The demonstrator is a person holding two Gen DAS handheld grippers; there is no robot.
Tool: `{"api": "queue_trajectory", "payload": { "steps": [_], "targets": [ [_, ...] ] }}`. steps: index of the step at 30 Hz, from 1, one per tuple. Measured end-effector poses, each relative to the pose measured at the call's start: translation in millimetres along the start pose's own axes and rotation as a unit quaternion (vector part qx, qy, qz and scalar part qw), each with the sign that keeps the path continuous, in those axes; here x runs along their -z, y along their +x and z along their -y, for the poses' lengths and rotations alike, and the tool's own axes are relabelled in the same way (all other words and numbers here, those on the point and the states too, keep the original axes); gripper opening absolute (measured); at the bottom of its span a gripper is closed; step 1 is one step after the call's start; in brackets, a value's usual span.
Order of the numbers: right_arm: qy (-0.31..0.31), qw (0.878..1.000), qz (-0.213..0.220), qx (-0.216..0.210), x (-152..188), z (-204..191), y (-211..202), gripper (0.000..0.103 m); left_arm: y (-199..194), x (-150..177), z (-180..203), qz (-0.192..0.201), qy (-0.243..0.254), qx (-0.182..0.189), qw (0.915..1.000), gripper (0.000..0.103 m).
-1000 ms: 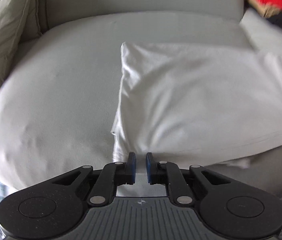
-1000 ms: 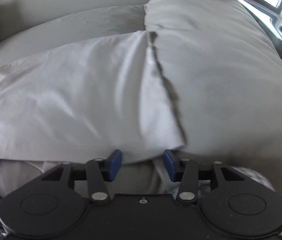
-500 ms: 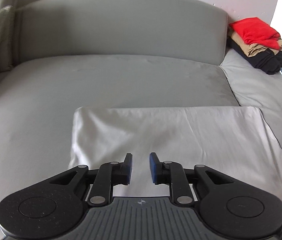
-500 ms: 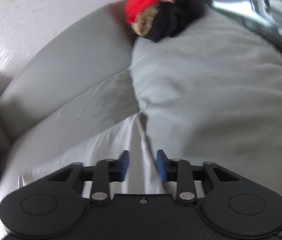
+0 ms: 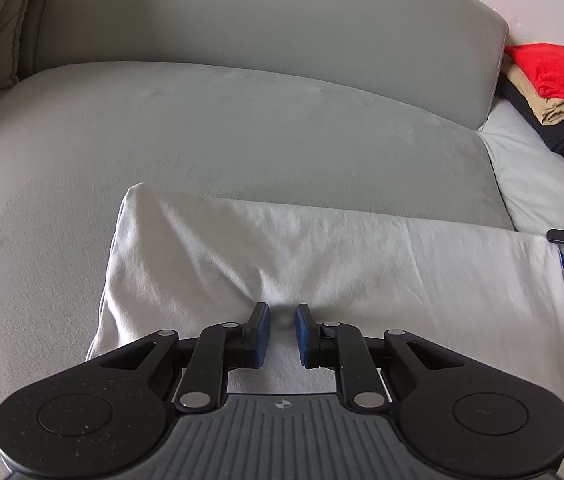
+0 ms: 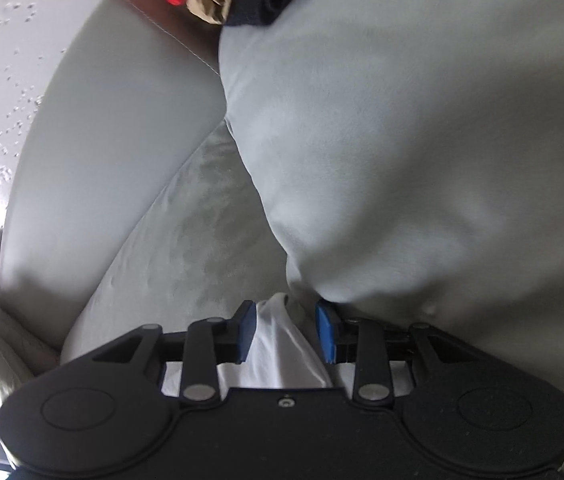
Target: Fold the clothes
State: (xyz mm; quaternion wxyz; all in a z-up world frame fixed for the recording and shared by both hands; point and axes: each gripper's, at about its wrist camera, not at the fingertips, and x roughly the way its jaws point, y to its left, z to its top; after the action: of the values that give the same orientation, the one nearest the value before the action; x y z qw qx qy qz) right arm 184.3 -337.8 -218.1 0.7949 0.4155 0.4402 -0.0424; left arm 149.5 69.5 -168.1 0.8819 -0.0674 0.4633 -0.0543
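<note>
Your white garment lies lengthwise along the sofa seat's front edge. Left tool, narrowly parted, presses its near hem; right tool, opening, straddles its right-end corner.

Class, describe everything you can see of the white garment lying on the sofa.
The white garment is thin, soft-looking cloth folded into a wide band, lying flat across the grey sofa seat, creased toward its near edge. The left gripper has cloth bunched between its narrowly parted pads. At the other end, a raised fold stands between the right gripper, whose jaws are opening.
</note>
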Motion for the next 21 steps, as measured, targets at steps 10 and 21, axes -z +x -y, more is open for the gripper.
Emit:
{"api": "queue_trajectory", "payload": {
  "steps": [10, 21],
  "targets": [
    [-0.04, 0.991, 0.115, 0.055, 27, -6, -24, 0.004, -5, 0, -2, 0.011, -0.009, 0.0, 0.9999, 0.016],
    [-0.225, 0.968, 0.014, 0.112, 100, -22, -22, 0.0, -6, 0, 2, 0.029, 0.006, -0.015, 0.9995, 0.024]
  ]
}}
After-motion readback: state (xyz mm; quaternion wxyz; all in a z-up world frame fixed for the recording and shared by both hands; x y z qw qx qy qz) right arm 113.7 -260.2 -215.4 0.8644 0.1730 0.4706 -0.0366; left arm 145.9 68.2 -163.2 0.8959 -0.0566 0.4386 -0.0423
